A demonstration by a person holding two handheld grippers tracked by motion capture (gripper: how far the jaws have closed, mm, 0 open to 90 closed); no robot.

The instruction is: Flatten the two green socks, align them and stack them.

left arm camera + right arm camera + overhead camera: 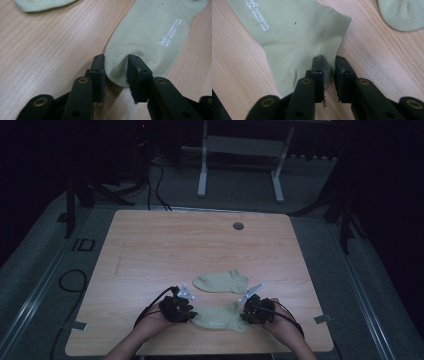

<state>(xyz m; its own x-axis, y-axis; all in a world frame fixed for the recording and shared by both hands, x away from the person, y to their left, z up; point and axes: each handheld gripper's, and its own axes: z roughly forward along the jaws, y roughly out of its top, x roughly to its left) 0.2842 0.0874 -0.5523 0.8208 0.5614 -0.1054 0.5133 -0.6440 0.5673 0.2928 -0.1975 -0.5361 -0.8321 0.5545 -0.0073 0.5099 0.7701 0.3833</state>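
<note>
Two pale green ankle socks lie on the wooden table (pixel 165 245). The near sock (pixel 217 317) (pixel 150 32) (pixel 294 37) lies flat with white lettering on its sole. My left gripper (pixel 192 312) (pixel 115 67) is at its toe end, with the toe fabric bunched between the pads. My right gripper (pixel 245 312) (pixel 329 67) is at the opposite end, and its jaws pinch the ribbed cuff edge. The second sock (pixel 221 282) (pixel 42 4) (pixel 404 15) rests just beyond, untouched.
A round cable hole (pixel 238 226) sits near the table's far edge. Beyond the table stands a white desk frame (pixel 202 170) on dark floor, with cables (pixel 157 185) at the far left. The front table edge is close under the person's hands.
</note>
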